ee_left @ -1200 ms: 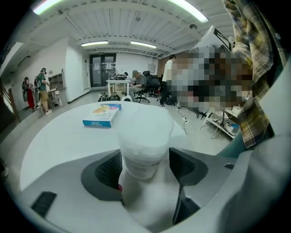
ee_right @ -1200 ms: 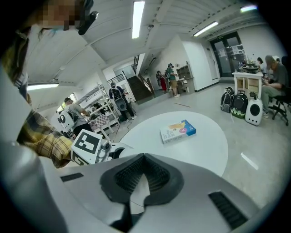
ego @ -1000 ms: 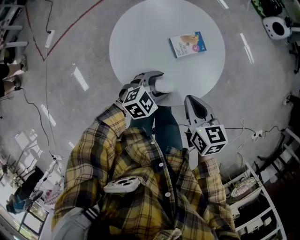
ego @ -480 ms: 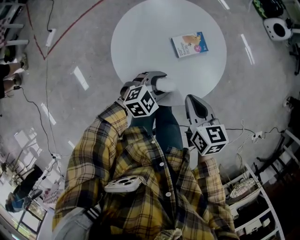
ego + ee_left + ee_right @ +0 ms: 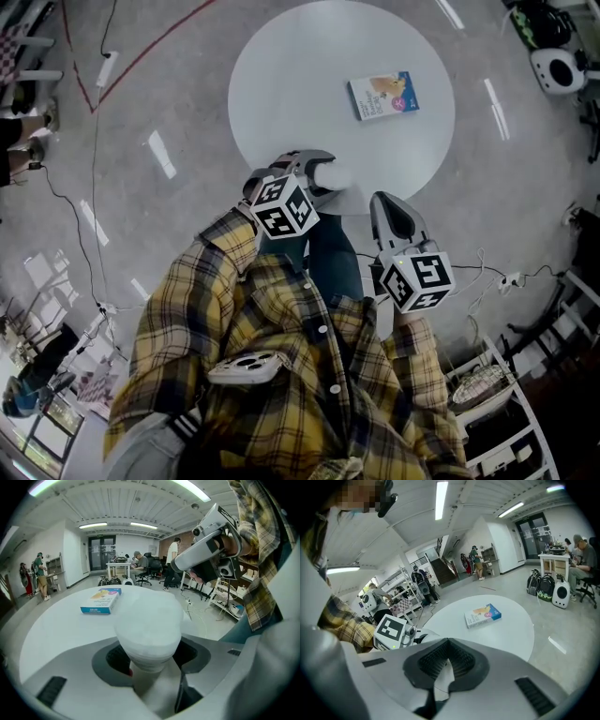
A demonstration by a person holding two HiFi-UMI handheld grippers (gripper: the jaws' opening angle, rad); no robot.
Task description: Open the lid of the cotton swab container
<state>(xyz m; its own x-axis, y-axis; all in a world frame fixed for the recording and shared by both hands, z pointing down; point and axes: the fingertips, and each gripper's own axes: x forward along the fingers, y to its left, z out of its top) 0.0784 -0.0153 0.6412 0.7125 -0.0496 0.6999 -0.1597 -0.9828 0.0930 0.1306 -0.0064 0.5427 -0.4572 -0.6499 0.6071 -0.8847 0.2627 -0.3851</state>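
Your left gripper (image 5: pixel 316 174) has the cotton swab container (image 5: pixel 147 625) between its jaws. They have just been closing and now sit clamped on the narrow lower body, one pad pressing on each side. The container stands upright on the tabletop (image 5: pixel 309 75), right at the edge nearest you. Its wide, cloudy white lid (image 5: pixel 149 616) is on, bulging out above the jaws and over both pads.

Your right gripper (image 5: pixel 395 212) has its jaws together with nothing between them. It hangs to the right of the left gripper, just off the tabletop's near edge and apart from the container, tilted downward. From its own view, the left gripper's marker cube (image 5: pixel 389 631) shows off to its left.

Beyond both grippers, further across the tabletop and well apart from the container, a small flat box (image 5: pixel 382 96) with a blue edge lies on its side. It is ahead and slightly right of the left gripper.
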